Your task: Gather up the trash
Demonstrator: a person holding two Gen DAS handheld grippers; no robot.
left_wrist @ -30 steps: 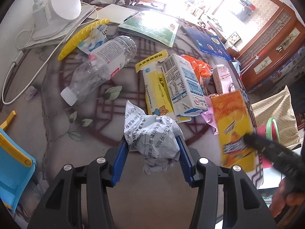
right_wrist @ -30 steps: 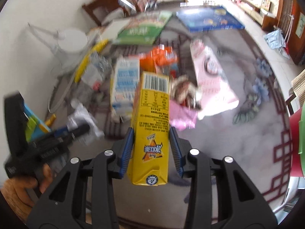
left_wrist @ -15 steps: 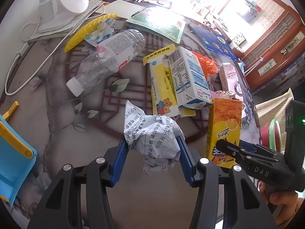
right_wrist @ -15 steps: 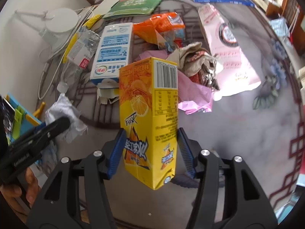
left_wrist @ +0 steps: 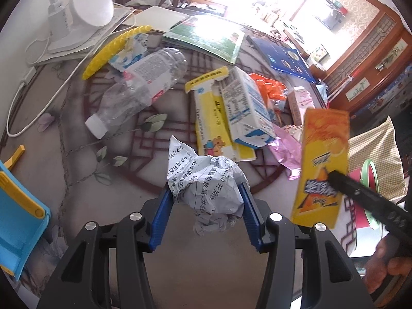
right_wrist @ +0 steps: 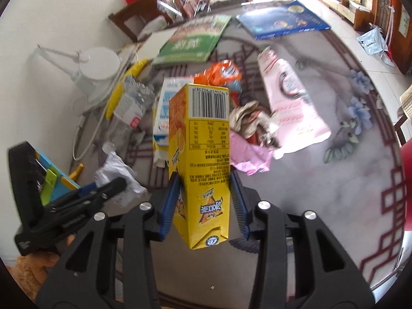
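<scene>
My left gripper is pinching a crumpled printed paper just above the table. My right gripper is clamping an orange-yellow juice carton, holding it above the littered tabletop.

The crumpled paper is looking matt and creased. The orange carton is showing glossy printed card, and the bottle is looking like clear, dented plastic.

"360" on crumpled paper
</scene>
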